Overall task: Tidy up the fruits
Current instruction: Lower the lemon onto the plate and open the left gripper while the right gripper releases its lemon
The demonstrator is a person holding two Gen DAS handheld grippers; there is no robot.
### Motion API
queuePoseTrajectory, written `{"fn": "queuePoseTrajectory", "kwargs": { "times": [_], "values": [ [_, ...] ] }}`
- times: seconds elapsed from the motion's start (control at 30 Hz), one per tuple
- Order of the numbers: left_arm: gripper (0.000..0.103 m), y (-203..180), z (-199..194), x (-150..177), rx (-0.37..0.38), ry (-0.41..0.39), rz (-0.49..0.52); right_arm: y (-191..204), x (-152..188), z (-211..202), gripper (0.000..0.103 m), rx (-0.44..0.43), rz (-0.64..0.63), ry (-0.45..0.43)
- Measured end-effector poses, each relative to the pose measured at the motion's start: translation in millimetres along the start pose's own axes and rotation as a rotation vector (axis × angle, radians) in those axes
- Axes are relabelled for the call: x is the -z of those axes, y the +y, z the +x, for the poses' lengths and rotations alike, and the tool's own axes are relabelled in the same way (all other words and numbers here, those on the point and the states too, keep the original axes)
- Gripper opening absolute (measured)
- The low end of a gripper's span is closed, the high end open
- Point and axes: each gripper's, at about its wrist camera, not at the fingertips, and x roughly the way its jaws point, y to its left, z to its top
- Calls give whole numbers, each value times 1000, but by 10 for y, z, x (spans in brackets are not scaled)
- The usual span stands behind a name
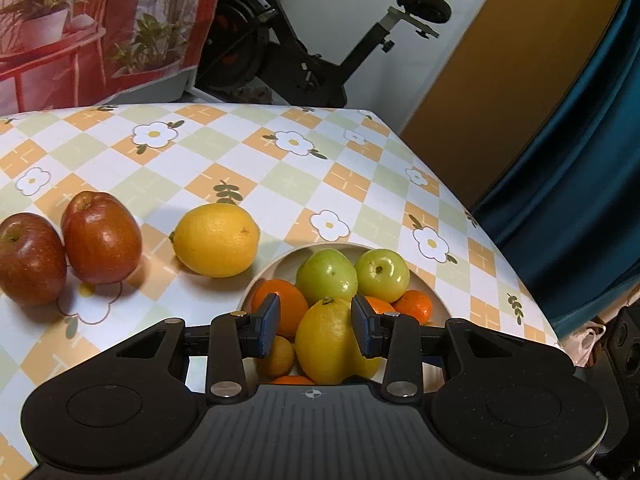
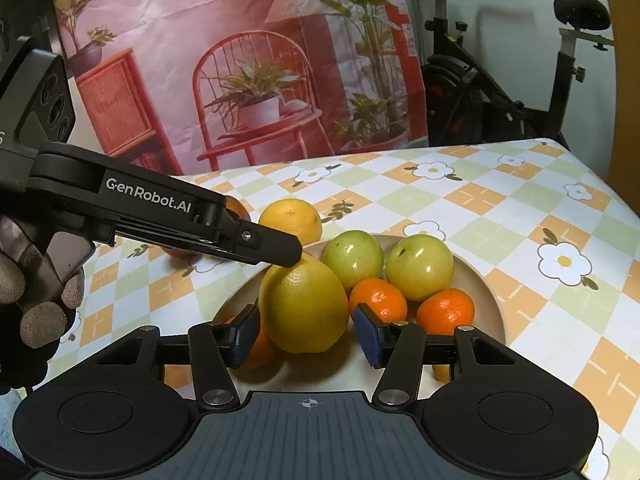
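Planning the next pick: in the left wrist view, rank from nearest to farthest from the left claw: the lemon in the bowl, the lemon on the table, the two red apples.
1. Lemon in the bowl, between the left claw's pads.
2. Lemon on the table, up-left of the bowl.
3. Red apples, far left.

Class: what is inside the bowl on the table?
In the bowl: a big lemon, two green apples, and several tangerines. More fruit lies partly hidden beneath the lemon and claws; how many cannot be counted.
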Motion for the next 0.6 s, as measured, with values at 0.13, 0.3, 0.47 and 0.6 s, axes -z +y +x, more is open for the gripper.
{"fn": "queuePoseTrajectory", "kwargs": {
  "times": [0.13,0.3,0.47,0.6],
  "values": [
    [41,82,-104,45,-20,-45,-59,-20,7,6,42,0,8,1],
    [41,203,-355,106,-83,-137,-98,8,-15,13,39,1,-9,-3],
    [41,340,-568,115,-146,-204,-129,9,-35,32,39,3,-17,1],
    [41,372,-639,116,-186,-228,-134,25,-56,31,39,9,-14,5]
  ]
}}
